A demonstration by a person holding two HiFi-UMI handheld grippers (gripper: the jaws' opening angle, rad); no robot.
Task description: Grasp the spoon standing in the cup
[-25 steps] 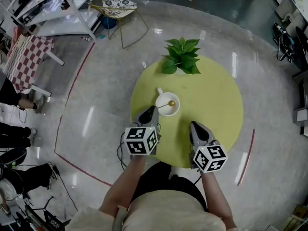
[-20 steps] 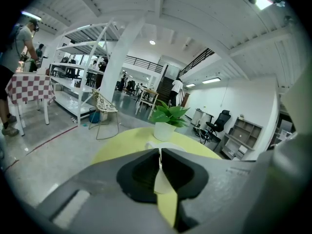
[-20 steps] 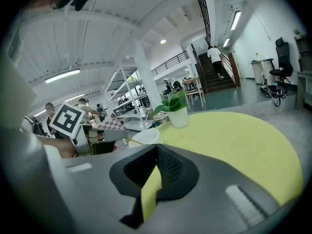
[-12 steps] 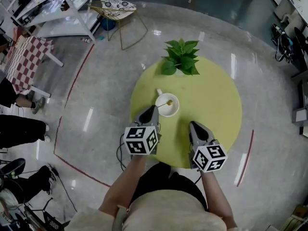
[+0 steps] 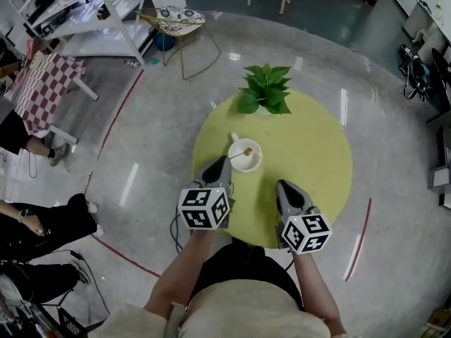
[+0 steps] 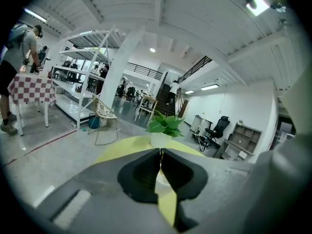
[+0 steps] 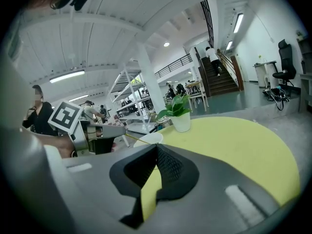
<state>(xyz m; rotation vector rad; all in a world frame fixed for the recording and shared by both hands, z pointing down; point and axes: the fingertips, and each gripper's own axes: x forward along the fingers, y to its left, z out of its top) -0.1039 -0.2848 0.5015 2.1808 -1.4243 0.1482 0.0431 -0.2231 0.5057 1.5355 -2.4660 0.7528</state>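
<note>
Left gripper (image 5: 223, 160), lower centre of the head view: jaws closed on the spoon (image 5: 242, 153) handle, spoon standing in the cup (image 5: 255, 163). Right gripper (image 5: 282, 184): jaws together, empty, above the table (image 5: 310, 153).

On table (image 5: 310, 153), spoon (image 5: 244, 151) in cup (image 5: 256, 163)

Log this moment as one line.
left gripper: shut on spoon handle | spoon: standing in cup | right gripper: shut, empty
</note>
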